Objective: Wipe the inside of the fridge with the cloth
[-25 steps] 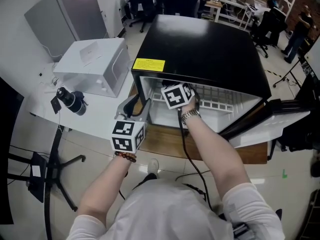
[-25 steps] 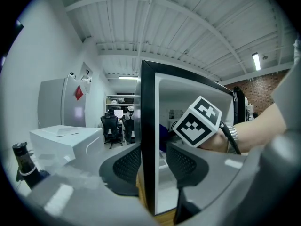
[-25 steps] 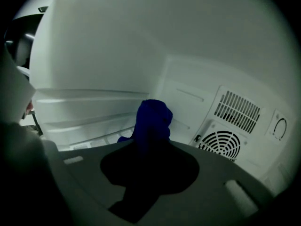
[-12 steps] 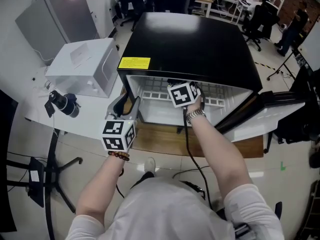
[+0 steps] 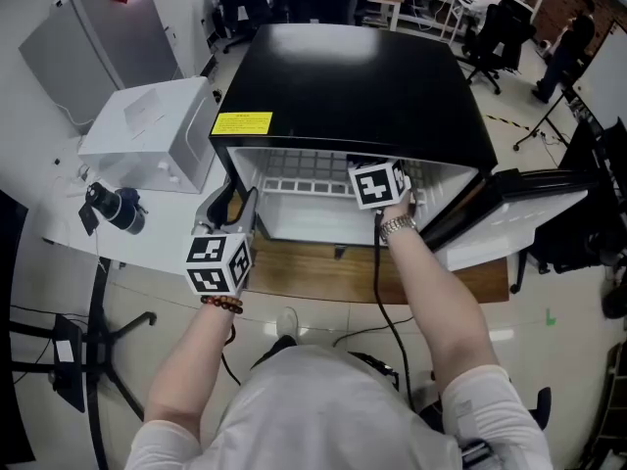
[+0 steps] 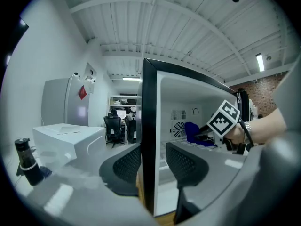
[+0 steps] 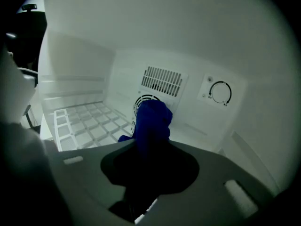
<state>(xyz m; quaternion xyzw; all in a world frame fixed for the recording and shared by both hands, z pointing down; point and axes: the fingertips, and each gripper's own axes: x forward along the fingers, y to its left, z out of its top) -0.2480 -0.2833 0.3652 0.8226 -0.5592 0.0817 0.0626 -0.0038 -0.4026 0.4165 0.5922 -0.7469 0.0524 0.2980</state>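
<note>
Right gripper (image 7: 149,147) slid rightward inside fridge (image 5: 343,76), clamped on blue cloth (image 7: 153,119), left gripper (image 6: 151,161) clamping left wall edge (image 6: 149,107)

fridge (image 5: 353,86) top glossy black, inside smooth white plastic — cloth (image 7: 151,121) soft blue fabric, crumpled.

We count one fridge (image 5: 353,76) and two claws at it: the left claw (image 5: 230,207) at the fridge's left front wall, the right claw (image 7: 149,147) inside. Inside the fridge we count one blue cloth (image 7: 151,121), one wire shelf (image 7: 89,124), one vent grille (image 7: 162,80) and one round dial (image 7: 220,93). On the fridge's top sits one yellow label (image 5: 241,122). Left of the fridge, on the surface (image 5: 147,225), we count one white box (image 5: 152,130).
</note>
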